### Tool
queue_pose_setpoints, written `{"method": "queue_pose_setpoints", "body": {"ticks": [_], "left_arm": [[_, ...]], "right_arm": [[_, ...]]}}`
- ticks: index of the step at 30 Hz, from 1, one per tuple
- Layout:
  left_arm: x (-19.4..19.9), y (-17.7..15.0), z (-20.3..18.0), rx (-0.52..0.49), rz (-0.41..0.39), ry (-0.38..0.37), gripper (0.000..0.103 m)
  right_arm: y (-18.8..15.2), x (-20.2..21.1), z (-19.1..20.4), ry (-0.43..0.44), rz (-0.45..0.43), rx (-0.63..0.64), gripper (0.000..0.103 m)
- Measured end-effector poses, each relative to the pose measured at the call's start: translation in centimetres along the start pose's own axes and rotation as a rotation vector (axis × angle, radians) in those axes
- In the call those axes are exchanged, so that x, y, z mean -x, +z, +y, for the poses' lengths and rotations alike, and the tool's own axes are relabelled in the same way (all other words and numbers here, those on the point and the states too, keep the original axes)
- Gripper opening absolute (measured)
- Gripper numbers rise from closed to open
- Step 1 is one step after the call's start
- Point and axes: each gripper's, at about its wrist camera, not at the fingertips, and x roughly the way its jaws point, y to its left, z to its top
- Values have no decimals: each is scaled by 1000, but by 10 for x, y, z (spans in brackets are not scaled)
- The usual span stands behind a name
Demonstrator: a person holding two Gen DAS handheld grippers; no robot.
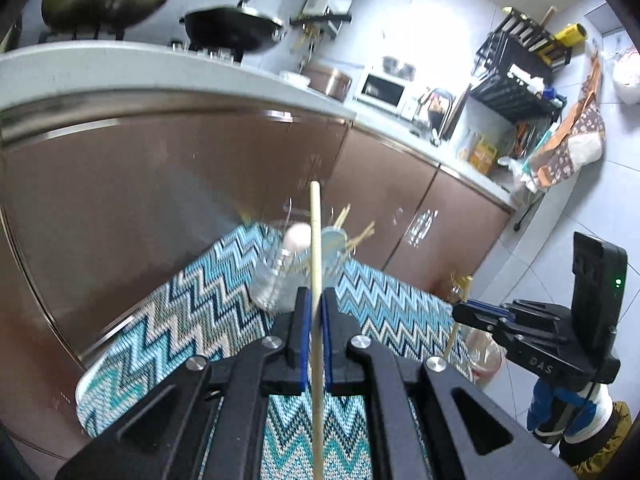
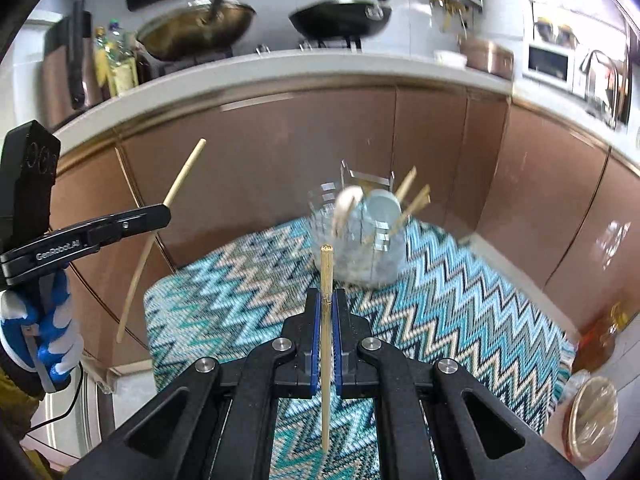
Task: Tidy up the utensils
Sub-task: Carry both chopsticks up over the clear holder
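Observation:
My left gripper (image 1: 316, 300) is shut on a plain wooden chopstick (image 1: 316, 240) that stands upright between its blue pads; it also shows in the right wrist view (image 2: 160, 222), held high at the left. My right gripper (image 2: 327, 300) is shut on a second, ridged chopstick (image 2: 326, 280), also upright. Both are held above a zigzag-patterned mat (image 2: 240, 292). A clear utensil holder (image 2: 360, 240) stands at the mat's far side and holds spoons and several chopsticks; it also shows in the left wrist view (image 1: 288, 276). My right gripper shows in the left wrist view (image 1: 460, 312) at the right.
Brown cabinet fronts (image 2: 280, 140) stand right behind the mat, under a white counter with two woks (image 2: 340, 20). Jars (image 2: 592, 412) stand on the floor at the mat's right. A dish rack (image 1: 520, 72) and microwave (image 1: 380, 88) sit farther along the counter.

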Motion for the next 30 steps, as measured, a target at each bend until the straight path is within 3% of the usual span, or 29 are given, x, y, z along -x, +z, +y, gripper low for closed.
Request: {"method": "queue_pose_setpoints", "body": {"ticks": [9,15,25,30], "left_arm": [[8,23,-5,-21,-96,6,5],[-9,50,-12,-41,-180,9,5],[-83,97,-16,-7,-360,49,5],[-131,104,-5,20,-400,76,5]], "right_arm": [[29,16,19,12,-127,28,5],[59,15,13,28,-238,10,5],[107,-15,-23,1,-518,-37,5],[121,-40,-36,14,-574,-57,5]]}}
